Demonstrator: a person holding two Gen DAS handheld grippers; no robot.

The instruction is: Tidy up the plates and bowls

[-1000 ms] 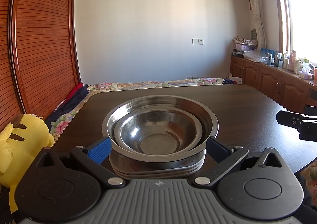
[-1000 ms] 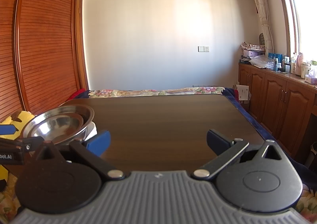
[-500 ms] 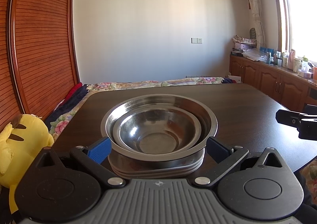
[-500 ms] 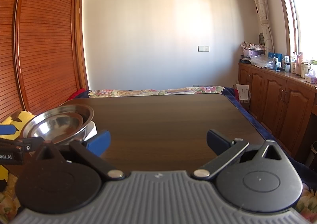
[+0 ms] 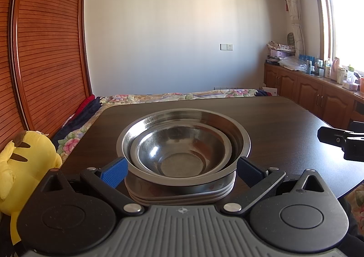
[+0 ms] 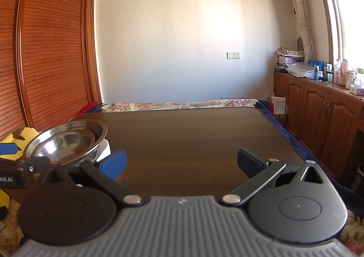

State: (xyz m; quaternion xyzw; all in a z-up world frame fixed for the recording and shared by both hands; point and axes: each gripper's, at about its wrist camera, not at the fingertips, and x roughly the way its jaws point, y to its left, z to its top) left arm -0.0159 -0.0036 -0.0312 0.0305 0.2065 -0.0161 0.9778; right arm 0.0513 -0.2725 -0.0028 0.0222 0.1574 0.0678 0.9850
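Two nested steel bowls [image 5: 182,145] sit on a stack of white plates [image 5: 182,191] on the dark wooden table [image 5: 284,120]. My left gripper [image 5: 182,171] is open, its blue fingers at either side of the stack near the front; I cannot tell if they touch it. The bowls also show in the right wrist view [image 6: 66,141], with the plates [image 6: 105,149] under them. My right gripper [image 6: 180,162] is open and empty over the table, to the right of the stack.
A yellow plush toy [image 5: 20,166] sits off the table's left edge. A flowered bed cover [image 6: 182,105] lies beyond the far edge. Wooden cabinets [image 6: 318,116] with bottles stand along the right wall. A slatted wooden wardrobe [image 5: 41,52] stands at the left.
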